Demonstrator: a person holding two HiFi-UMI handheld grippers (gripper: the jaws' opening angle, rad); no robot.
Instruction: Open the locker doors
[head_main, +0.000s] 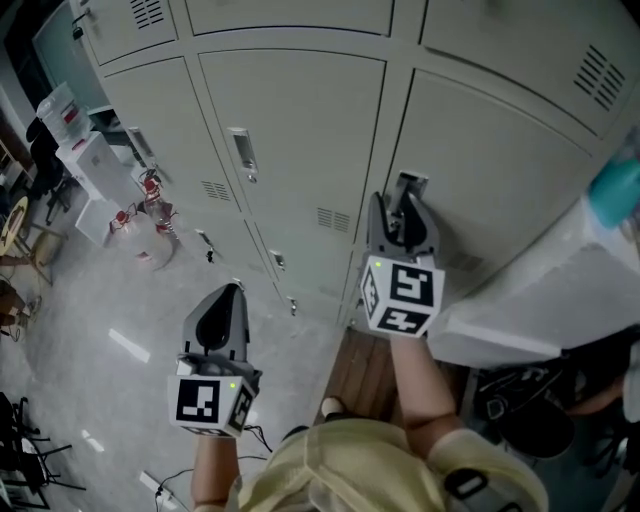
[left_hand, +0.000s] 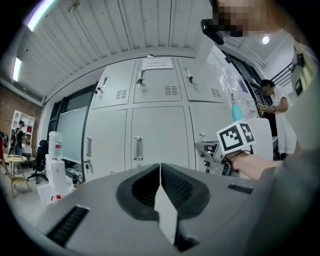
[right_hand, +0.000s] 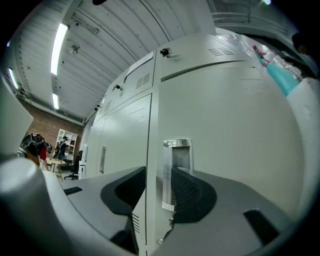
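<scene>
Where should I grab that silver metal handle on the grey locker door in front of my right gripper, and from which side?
Take the silver metal handle across its narrow width, about mid-height, coming straight at the grey locker door from the front. It is a tall upright strip, so jaws closing sideways should suit it. The right gripper, jaws apart, faces it that way.

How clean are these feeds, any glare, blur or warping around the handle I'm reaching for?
Right gripper view: strong fisheye bows the locker door, but the handle is sharp, with sheen on its top. Left gripper view: ceiling light flares, edges curve. Head view: even light, no glare.
</scene>
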